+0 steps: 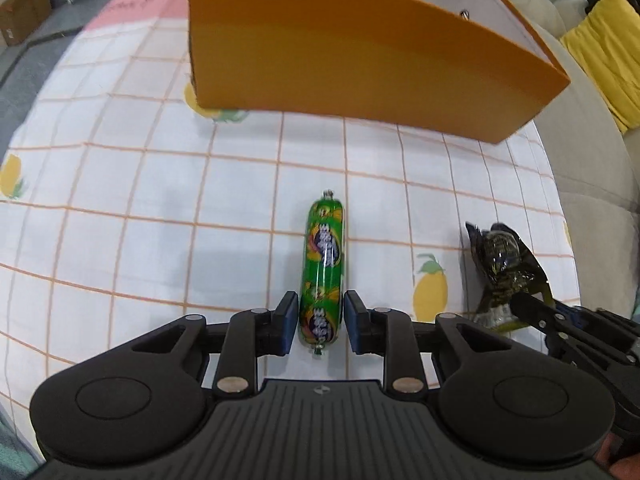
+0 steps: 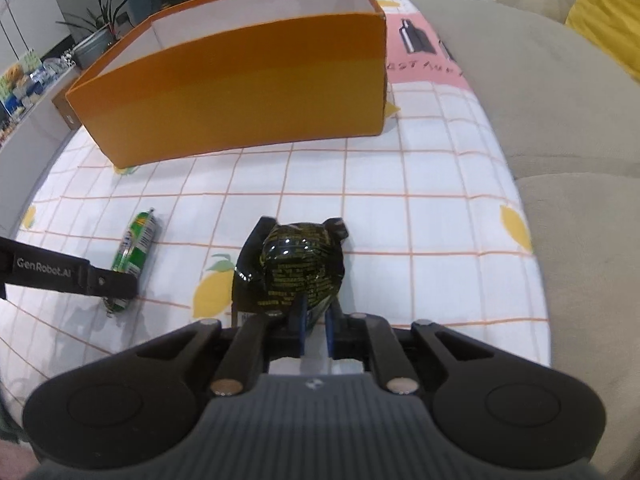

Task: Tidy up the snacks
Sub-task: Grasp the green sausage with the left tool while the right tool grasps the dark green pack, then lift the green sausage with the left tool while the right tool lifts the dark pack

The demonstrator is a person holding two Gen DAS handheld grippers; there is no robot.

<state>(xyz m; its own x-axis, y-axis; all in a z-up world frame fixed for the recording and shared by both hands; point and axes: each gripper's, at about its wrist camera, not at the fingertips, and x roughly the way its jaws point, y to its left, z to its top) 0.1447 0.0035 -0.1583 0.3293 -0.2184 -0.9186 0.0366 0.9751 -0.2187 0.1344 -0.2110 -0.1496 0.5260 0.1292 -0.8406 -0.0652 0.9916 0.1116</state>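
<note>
My left gripper [image 1: 321,322] sits low with its jaws parted a little around the sausage [image 1: 323,268], while my right gripper [image 2: 315,326] pinches the dark packet [image 2: 298,268] between nearly closed fingers.

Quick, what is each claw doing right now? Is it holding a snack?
Left claw: open around the green plastic-wrapped sausage stick, not squeezing it.
Right claw: shut on the black crinkly snack packet.
</note>
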